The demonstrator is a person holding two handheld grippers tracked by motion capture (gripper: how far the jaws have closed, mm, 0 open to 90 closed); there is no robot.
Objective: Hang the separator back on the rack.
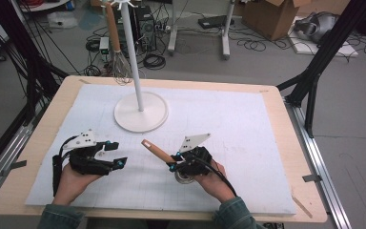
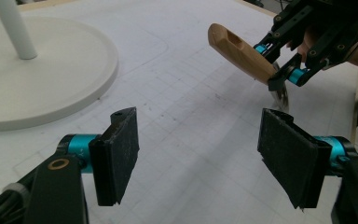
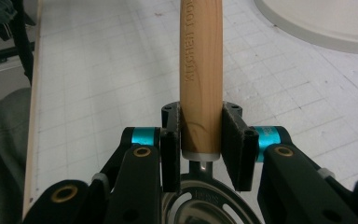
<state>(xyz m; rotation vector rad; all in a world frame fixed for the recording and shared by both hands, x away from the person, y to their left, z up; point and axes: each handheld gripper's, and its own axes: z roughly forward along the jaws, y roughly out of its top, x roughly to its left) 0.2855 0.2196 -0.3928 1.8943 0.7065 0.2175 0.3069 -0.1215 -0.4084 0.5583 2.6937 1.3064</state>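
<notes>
Right gripper view shows our right claw (image 3: 200, 140) clamped on the wooden-handled utensil (image 3: 200, 65), held above the desk (image 1: 248, 119); our left claw (image 2: 198, 154) stands open, empty – next we probably hang it on the white stand (image 1: 140, 112)

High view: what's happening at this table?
A person works with two grippers. The right hand-held gripper is clamped on the wooden handle of a kitchen utensil, its metal head toward the person. The left hand-held gripper is open, nothing between its pads. A whisk hangs at the white stand.
</notes>
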